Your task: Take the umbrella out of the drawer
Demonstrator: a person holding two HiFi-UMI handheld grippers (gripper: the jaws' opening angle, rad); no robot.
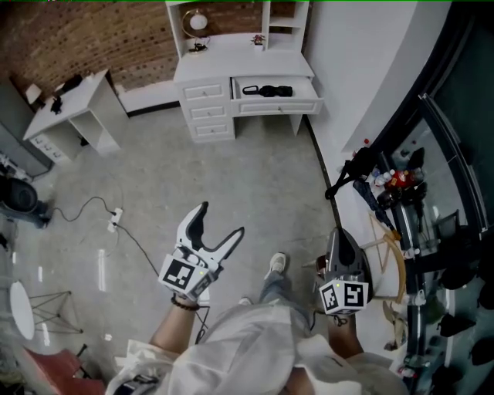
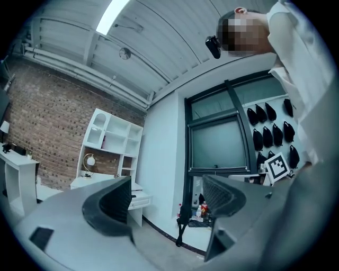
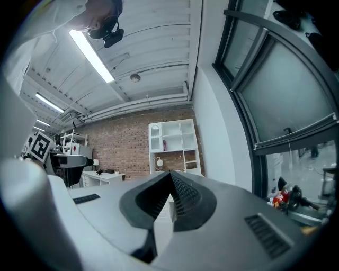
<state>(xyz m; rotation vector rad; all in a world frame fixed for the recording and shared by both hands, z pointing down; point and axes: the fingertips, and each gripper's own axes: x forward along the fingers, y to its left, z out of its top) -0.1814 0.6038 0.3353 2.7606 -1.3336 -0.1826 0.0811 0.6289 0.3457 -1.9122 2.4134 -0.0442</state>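
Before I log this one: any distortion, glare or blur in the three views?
Head view: evenly lit, bent at the edges, the umbrella small but sharp. Left gripper view: heavy fisheye, dark corners, ceiling light blown out. Right gripper view: same fisheye, ceiling strip glaring.

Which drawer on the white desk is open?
The wide drawer holding the black umbrella, pulled out; the three small drawers left of it are shut.

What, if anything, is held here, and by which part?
Nothing. The left hand-held gripper is open, the right hand-held gripper shut, both empty; the umbrella lies in the drawer.
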